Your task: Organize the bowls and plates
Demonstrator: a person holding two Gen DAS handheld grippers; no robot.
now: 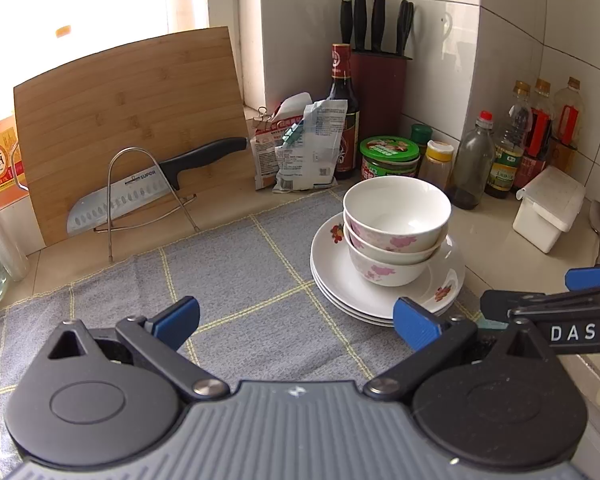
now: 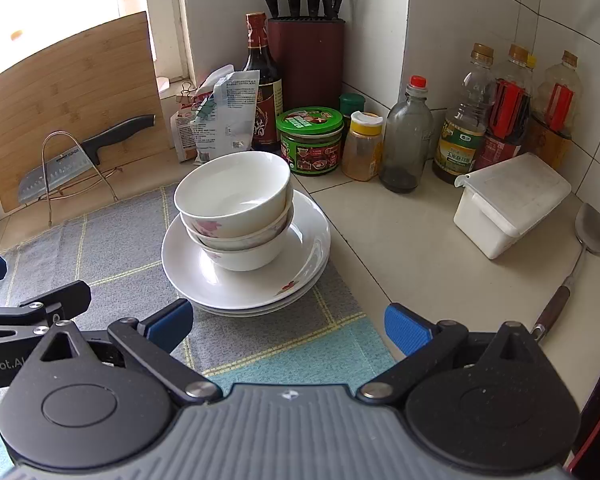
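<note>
Left gripper (image 1: 298, 320): jaws wide apart, nothing between, above the checked cloth (image 1: 236, 280).
Right gripper (image 2: 290, 326): jaws wide apart, nothing held.
Bowls (image 2: 236, 210): three nested, on the plates.
Plates (image 2: 244, 276): stacked at cloth's far corner.

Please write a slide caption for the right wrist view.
Open right claw faces three stacked white bowls on white plates.

bowls (image 2: 236, 208) on plates (image 2: 260, 280), jars (image 2: 312, 140) behind
</note>
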